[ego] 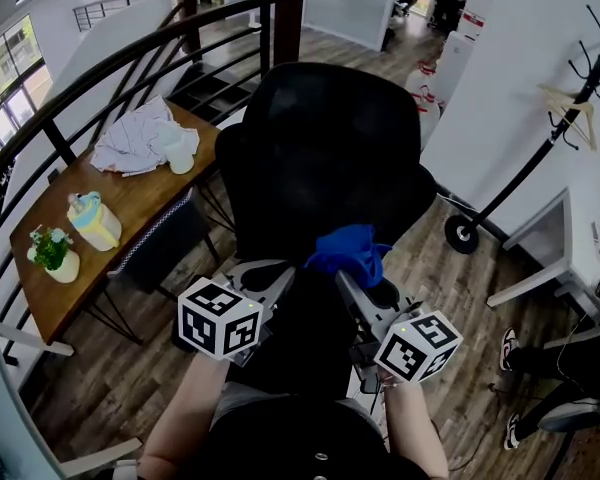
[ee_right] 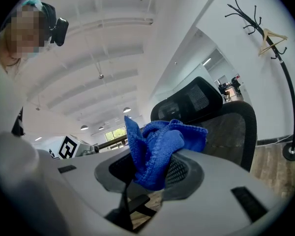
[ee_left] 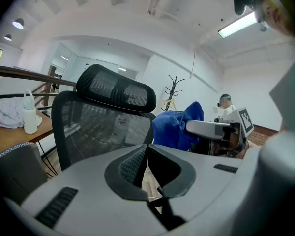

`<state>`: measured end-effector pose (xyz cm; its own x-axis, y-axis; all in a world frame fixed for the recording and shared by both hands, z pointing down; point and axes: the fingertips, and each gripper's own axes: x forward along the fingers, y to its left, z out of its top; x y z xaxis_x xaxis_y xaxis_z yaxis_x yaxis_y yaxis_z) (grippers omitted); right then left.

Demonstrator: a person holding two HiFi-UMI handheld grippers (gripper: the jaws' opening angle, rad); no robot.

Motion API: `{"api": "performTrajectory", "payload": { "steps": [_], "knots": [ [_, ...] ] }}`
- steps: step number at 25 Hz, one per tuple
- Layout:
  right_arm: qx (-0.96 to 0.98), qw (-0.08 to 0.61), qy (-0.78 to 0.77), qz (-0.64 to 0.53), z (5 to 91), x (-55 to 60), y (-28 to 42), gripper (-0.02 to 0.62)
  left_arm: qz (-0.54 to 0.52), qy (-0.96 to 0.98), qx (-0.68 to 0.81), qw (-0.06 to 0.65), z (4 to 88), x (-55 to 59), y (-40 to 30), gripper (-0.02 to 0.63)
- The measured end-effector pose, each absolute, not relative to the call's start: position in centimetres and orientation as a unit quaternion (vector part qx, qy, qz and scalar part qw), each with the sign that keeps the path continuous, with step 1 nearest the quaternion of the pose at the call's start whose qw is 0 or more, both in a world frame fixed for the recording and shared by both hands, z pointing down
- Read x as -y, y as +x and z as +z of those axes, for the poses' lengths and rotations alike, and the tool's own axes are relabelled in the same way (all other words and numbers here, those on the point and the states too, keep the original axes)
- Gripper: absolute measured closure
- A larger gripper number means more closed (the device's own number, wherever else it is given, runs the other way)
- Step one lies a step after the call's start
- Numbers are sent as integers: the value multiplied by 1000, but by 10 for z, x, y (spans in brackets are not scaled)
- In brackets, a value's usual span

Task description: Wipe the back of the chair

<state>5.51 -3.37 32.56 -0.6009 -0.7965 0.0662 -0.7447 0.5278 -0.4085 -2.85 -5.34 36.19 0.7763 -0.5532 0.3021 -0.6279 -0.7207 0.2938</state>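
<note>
The black mesh office chair (ego: 330, 158) stands just ahead of me with its back and headrest toward me; it also shows in the left gripper view (ee_left: 103, 127) and the right gripper view (ee_right: 226, 127). My right gripper (ego: 355, 283) is shut on a bunched blue cloth (ego: 348, 250), held a little short of the lower chair back. The cloth (ee_right: 157, 146) sticks up from between the jaws. My left gripper (ego: 265, 280) hangs beside it to the left, shut with nothing in it (ee_left: 146, 154), apart from the chair.
A wooden table (ego: 130, 208) at the left carries a crumpled white cloth (ego: 135, 138), a white bottle (ego: 180, 153), a jug (ego: 95, 220) and a small plant (ego: 52, 253). A grey chair (ego: 165, 238) is tucked under it. Black railing (ego: 100, 68) behind; coat rack (ego: 540, 148) at right.
</note>
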Motion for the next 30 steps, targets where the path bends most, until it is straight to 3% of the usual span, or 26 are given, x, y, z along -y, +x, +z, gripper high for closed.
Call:
{"api": "performTrajectory", "payload": {
  "steps": [30],
  "knots": [
    [-871,14,-439,-219,351,33,48,453,109,914,325,216,379,57,-24,588]
  ]
}}
